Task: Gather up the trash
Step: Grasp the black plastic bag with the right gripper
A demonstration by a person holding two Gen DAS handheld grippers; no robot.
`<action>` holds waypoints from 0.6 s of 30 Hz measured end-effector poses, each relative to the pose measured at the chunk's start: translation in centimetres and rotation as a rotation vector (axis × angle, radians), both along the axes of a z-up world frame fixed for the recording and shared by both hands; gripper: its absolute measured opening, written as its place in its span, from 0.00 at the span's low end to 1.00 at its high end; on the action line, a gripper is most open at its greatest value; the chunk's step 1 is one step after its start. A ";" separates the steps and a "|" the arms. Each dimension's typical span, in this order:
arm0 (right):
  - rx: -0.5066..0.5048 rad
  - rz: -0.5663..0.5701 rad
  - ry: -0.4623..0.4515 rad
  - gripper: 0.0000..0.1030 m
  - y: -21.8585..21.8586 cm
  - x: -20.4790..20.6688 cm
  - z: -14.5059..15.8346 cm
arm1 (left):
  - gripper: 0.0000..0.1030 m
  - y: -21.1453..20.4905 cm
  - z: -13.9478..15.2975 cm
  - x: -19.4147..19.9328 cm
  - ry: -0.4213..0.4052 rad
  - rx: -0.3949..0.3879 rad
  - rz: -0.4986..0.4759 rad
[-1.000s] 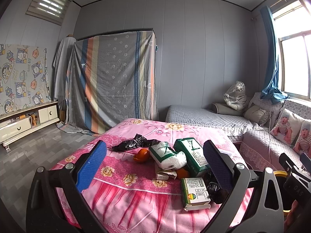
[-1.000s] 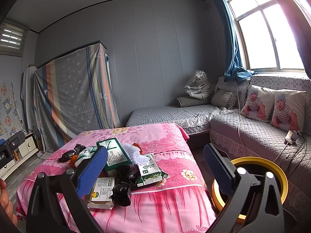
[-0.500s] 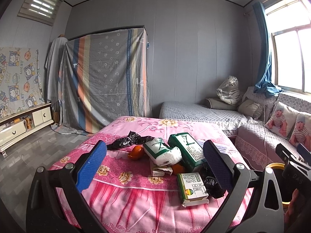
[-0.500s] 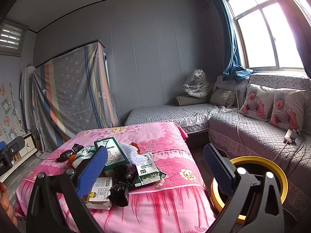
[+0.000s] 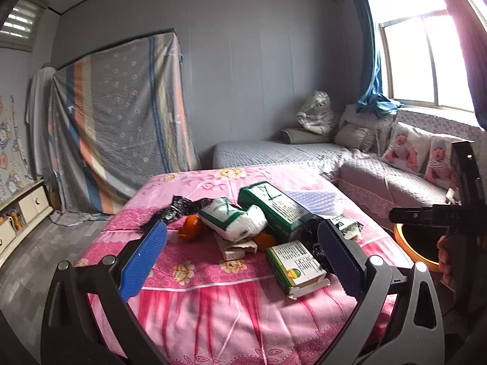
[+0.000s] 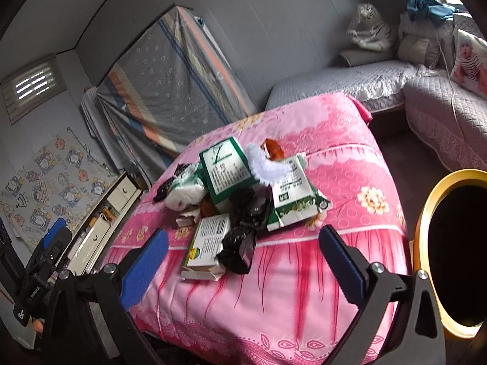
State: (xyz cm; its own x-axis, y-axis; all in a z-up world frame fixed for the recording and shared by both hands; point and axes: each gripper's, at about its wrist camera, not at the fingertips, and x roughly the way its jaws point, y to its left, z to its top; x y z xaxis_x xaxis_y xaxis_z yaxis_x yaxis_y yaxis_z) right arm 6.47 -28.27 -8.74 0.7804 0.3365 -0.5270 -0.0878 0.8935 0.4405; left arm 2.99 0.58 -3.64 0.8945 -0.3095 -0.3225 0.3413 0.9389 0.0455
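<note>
Trash pile [image 6: 237, 188] on the pink bed [image 6: 350, 182], ahead of both grippers, left gripper [image 5: 240, 258] and right gripper [image 6: 243, 258] jaws released, empty, yellow-rimmed bin [image 6: 426, 219] right of bed

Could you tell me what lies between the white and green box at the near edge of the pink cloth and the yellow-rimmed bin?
In the right wrist view, a crumpled black plastic bag sits against the box; beyond it only bare pink cloth runs toward the bin.

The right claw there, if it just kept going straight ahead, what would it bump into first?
Probably the crumpled black plastic bag at the near edge of the trash pile on the pink bedspread. It lies between the open right claw's pads, though depth is hard to judge.
</note>
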 end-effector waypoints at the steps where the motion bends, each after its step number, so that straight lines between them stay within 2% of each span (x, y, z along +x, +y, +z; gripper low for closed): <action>1: -0.020 0.029 0.037 0.93 0.5 0.6 -0.3 | 0.92 0.1 -0.2 0.3 0.029 -0.013 -0.035; 2: -0.033 0.068 0.075 0.93 1.1 1.2 -0.7 | 0.92 0.2 -0.5 0.6 0.051 -0.028 -0.058; 4: 0.003 0.129 0.129 0.93 2.1 2.5 -1.5 | 0.92 0.4 -1.1 1.6 0.113 -0.077 -0.087; 6: 0.019 0.142 0.196 0.93 2.7 4.5 -2.4 | 0.92 0.6 -1.9 2.8 0.187 -0.129 -0.090; 10: 0.053 0.133 0.297 0.92 3.1 8.0 -4.4 | 0.92 1.3 -3.8 5.1 0.290 -0.162 0.008; 12: 0.083 0.116 0.333 0.91 3.1 9.3 -5.2 | 0.92 2.5 -4.6 5.8 0.296 -0.241 0.049; 14: 0.087 0.110 0.366 0.84 3.2 10.5 -6.1 | 0.92 3.7 -5.2 6.1 0.289 -0.321 0.077; 16: 0.088 0.082 0.392 0.74 3.1 11.2 -6.7 | 0.92 3.6 -5.5 6.9 0.324 -0.279 0.081; 18: 0.086 0.079 0.412 0.72 3.1 11.8 -7.2 | 0.92 2.5 -5.4 7.0 0.301 -0.184 0.053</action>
State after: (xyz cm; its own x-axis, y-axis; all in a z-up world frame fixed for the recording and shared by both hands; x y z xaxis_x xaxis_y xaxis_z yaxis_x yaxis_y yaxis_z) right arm 18.28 -25.18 -15.94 0.4804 0.4434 -0.7567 0.0441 0.8495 0.5258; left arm 10.02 3.05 -9.08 0.7839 -0.3429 -0.5177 0.2646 0.9387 -0.2211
